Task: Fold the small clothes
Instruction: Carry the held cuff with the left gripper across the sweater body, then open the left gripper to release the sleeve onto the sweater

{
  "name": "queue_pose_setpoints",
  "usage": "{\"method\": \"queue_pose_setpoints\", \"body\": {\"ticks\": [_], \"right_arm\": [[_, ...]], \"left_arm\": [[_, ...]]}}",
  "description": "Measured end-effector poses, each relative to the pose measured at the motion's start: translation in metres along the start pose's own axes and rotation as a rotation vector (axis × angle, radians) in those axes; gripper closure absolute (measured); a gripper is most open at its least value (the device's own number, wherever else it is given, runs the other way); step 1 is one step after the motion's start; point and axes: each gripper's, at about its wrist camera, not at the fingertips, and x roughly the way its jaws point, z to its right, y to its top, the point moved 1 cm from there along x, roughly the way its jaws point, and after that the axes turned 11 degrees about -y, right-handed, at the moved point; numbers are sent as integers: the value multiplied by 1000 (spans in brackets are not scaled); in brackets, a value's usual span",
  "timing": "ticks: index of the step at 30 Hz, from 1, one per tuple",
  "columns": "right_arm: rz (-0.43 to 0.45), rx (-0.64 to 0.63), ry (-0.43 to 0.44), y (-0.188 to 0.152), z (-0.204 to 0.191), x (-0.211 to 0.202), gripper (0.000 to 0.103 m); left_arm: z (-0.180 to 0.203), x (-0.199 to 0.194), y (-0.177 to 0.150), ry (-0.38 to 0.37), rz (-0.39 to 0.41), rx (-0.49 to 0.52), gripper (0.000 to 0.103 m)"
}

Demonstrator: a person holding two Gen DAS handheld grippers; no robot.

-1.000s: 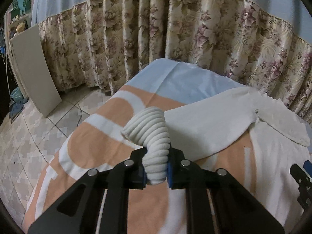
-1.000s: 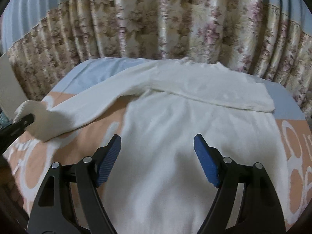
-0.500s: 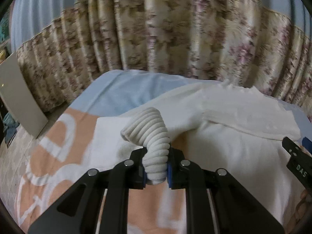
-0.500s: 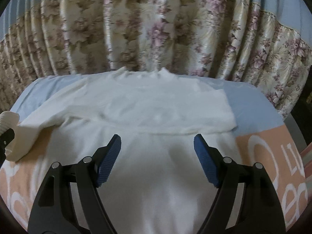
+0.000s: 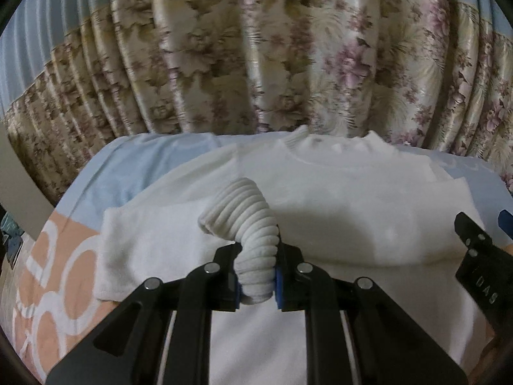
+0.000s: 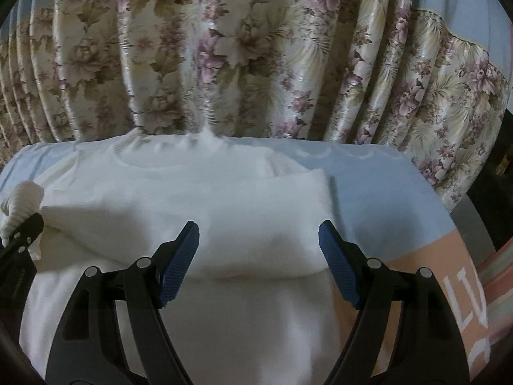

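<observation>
A white long-sleeved sweater [image 5: 352,211] [image 6: 198,199] lies flat on the bed, collar toward the curtain. Its right sleeve [image 6: 288,224] is folded across the chest. My left gripper [image 5: 256,276] is shut on the ribbed cuff [image 5: 250,224] of the left sleeve, which it holds over the sweater's left side. That cuff [image 6: 22,205] and the left gripper also show at the left edge of the right wrist view. My right gripper [image 6: 258,263] hangs open above the sweater's middle, nothing between its blue pads [image 6: 179,263]. Its tip [image 5: 474,250] shows at the right of the left wrist view.
The bed carries an orange, white and pale blue blanket [image 5: 64,276] [image 6: 400,192]. A floral curtain [image 5: 256,64] hangs right behind the bed. A pale board [image 5: 19,192] leans at the far left beside the bed.
My left gripper has carried the sleeve cuff rightward from the bed's left edge to over the sweater's body. The right gripper's view shifted rightward and nearer; it stayed open.
</observation>
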Motion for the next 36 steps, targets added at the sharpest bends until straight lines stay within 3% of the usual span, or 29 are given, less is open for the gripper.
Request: {"method": "queue_pose_setpoints", "body": {"ticks": [11,18,21,22,25,29,36], "right_arm": [[-36,43,-62,5,59,50,25],[-48,57,-91,4,89,64,25],[-61,54,-80,0,96,66,25],[-63,53,-82,-2,97,66,25],[-74,64,-83,-5,97,64,24],[-70,65,-44,-3,88,52,23],[-34,19,107,11,36,30,22]], "left_arm": [[65,50,25,-51,-10,56,89],[107,69,19,-70,-38,88,86],[113,73,10,-39,-47,94,61],[113,69,8,-24,-38,92,47],[112,55,7,-21,-6,82,30],[98,31,14,-41,33,62,26],[25,8,19,42,75,15,25]]}}
